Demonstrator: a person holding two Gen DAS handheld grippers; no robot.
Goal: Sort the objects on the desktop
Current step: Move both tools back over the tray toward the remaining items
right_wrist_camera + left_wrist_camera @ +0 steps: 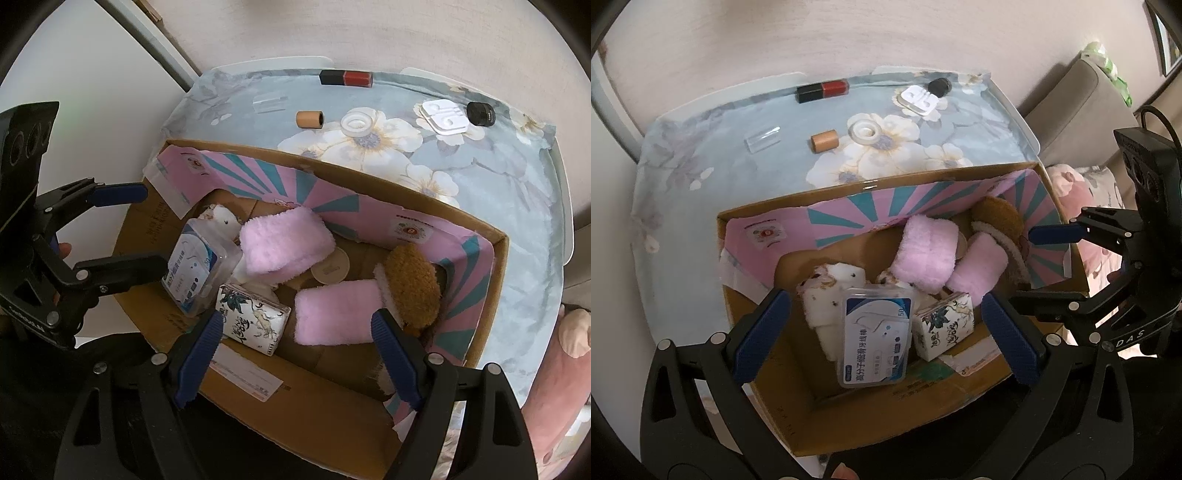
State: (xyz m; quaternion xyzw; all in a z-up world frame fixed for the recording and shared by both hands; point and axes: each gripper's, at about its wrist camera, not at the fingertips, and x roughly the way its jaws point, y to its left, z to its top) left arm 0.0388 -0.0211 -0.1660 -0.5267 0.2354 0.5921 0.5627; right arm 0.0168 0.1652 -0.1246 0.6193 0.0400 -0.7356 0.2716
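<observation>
Hovering over the cardboard box, both hand-held grippers spread apart, empty; targeting the floss-pick case: light, rigid, slippery plastic, gripping across narrow sides.

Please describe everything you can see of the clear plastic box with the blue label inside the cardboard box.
The plastic box is a flat, clear case with rounded corners and a hinged-looking lid. Its blue and white label carries Chinese print, a floss pick drawing and "50". It looks closed. It lies tilted among the items in the cardboard box, leaning on a white plush toy, next to a small patterned packet. No claw touches it.
</observation>
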